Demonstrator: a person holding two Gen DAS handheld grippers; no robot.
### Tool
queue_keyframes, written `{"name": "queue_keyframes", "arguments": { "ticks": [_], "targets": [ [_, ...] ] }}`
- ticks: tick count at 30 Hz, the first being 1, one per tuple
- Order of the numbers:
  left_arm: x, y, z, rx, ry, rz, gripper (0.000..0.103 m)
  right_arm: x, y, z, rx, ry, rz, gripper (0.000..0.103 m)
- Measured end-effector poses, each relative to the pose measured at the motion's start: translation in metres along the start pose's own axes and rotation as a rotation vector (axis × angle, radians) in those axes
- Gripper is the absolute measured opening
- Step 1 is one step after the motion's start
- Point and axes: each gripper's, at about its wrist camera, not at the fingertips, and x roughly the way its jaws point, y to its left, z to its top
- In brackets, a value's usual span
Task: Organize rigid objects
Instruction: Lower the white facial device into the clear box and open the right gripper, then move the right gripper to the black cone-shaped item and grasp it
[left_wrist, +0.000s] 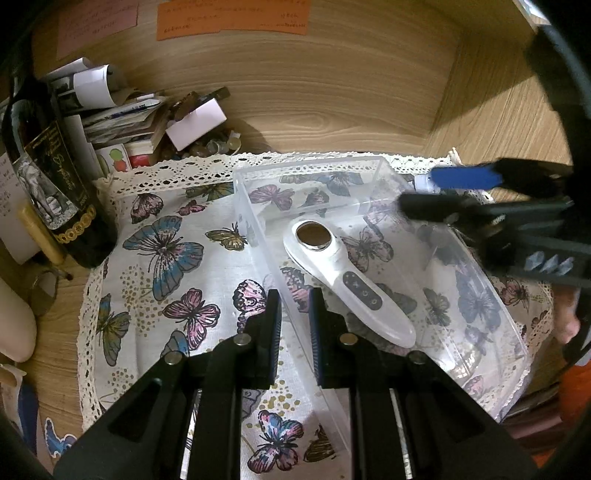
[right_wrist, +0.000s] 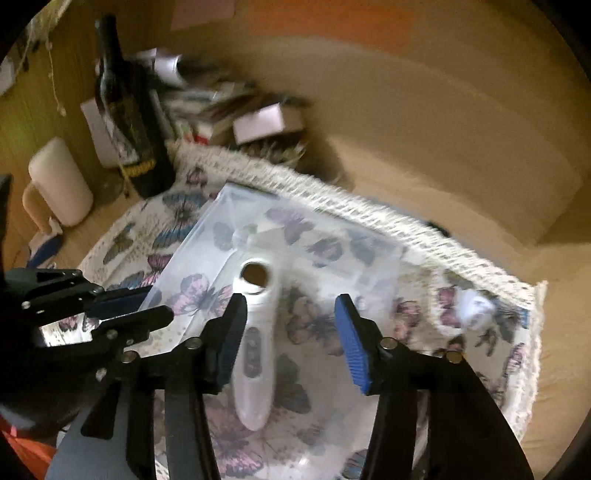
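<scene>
A white handheld device (left_wrist: 347, 284) with a round metal head and a dark button panel lies inside a clear plastic box (left_wrist: 255, 218) on a butterfly-print cloth (left_wrist: 166, 266). My left gripper (left_wrist: 295, 295) straddles the box's near left wall, its jaws a narrow gap apart, not clamped. My right gripper (right_wrist: 290, 306) is open and empty, hovering above the device (right_wrist: 258, 354) in the box (right_wrist: 207, 229). It shows in the left wrist view (left_wrist: 436, 192) at the right, over the box's far corner. The left gripper shows in the right wrist view (right_wrist: 147, 302) at the box's left wall.
A dark wine bottle (left_wrist: 48, 173) stands at the cloth's left edge, with a pile of papers and small boxes (left_wrist: 140, 118) behind it. A cream mug (right_wrist: 61, 181) stands left of the bottle. A small white object (right_wrist: 474, 308) lies on the cloth right of the box. Wooden walls close the back and right.
</scene>
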Motion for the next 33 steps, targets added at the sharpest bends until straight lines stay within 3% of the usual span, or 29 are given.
{"name": "queue_keyframes", "arguments": {
  "ticks": [5,8,12,20,29,33],
  "targets": [
    [0.000,0.000,0.000,0.001,0.001,0.002,0.015,-0.032,-0.031,-0.008,0.078,-0.084,-0.079,0.056],
    [0.000,0.000,0.000,0.001,0.002,0.004,0.015,-0.046,-0.054,-0.018,0.148,-0.127,-0.136,0.065],
    [0.000,-0.001,0.000,0.002,0.002,0.007,0.015,-0.052,-0.086,-0.032,0.237,-0.131,-0.196,0.066],
    [-0.001,-0.003,-0.001,0.006,0.004,0.013,0.015,-0.022,-0.129,-0.075,0.366,-0.032,-0.277,0.066],
    [-0.001,-0.005,-0.001,0.012,0.011,0.018,0.015,0.006,-0.150,-0.133,0.503,0.076,-0.253,0.065],
    [-0.001,-0.005,-0.001,0.012,0.011,0.018,0.015,0.010,-0.149,-0.141,0.502,0.092,-0.245,0.051]
  ]
}}
